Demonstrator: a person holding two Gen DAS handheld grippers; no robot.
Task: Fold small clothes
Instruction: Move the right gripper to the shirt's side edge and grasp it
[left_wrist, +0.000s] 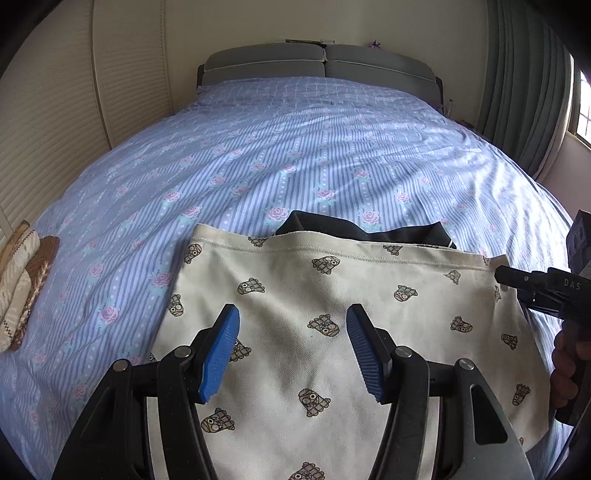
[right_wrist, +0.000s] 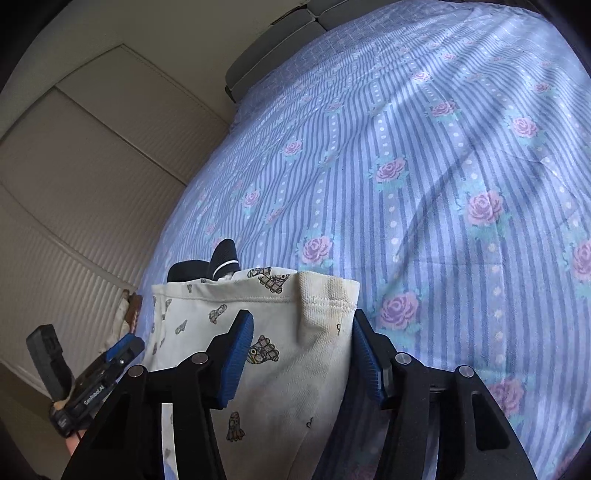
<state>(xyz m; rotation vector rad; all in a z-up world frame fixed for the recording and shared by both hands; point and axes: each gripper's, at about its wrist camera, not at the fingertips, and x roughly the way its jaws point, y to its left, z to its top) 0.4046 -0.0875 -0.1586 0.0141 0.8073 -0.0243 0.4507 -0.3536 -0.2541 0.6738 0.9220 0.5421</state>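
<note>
Cream printed cotton garment (left_wrist: 332, 325) lies flat on the striped floral bed (left_wrist: 258, 155), beneath both tongs, hem running side to side; left tongs (left_wrist: 293, 354) apart over its middle, right tongs (right_wrist: 303, 358) apart, straddling its right edge, nearer the corner.

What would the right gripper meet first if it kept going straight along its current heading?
Most likely the cream printed garment: its stitched corner already lies between the open jaws of the right gripper. Beyond it lies the striped floral bedsheet; depth is hard to judge.
</note>
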